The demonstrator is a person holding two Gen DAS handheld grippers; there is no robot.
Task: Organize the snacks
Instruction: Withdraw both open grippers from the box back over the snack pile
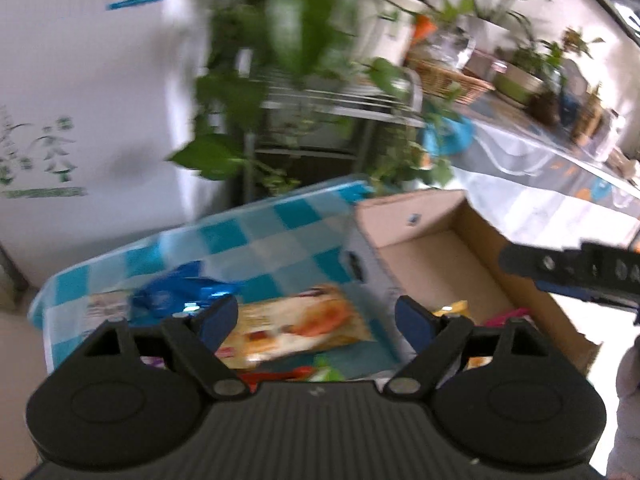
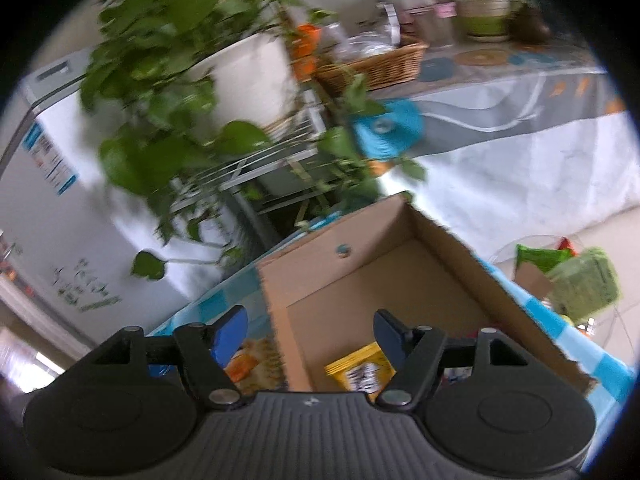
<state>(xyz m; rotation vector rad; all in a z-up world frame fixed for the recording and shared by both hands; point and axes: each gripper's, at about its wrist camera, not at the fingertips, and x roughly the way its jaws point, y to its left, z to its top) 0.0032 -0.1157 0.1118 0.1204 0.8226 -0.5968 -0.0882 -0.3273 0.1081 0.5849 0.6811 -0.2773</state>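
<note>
A cardboard box (image 1: 448, 264) (image 2: 404, 264) stands open on a blue-and-white checked tablecloth (image 1: 260, 236) (image 2: 224, 300). Inside it lie a yellow snack packet (image 2: 360, 372) (image 1: 452, 308) and something pink (image 1: 508, 314). Left of the box, on the cloth, lie a pale orange-printed snack bag (image 1: 304, 328) (image 2: 256, 356) and a shiny blue bag (image 1: 180, 292). My left gripper (image 1: 316, 320) hangs open above the pale bag, nothing between its fingers. My right gripper (image 2: 310, 334) is open over the box's left wall, empty; it shows in the left wrist view as a black arm (image 1: 568, 268).
Leafy potted plants (image 2: 172, 80) on a metal rack (image 1: 340, 104) crowd behind the table. A white fridge (image 1: 80, 100) stands left. A long covered table (image 2: 520, 140) with a wicker basket (image 2: 380, 64) runs right. Green packets (image 2: 584, 280) lie beyond the box's right side.
</note>
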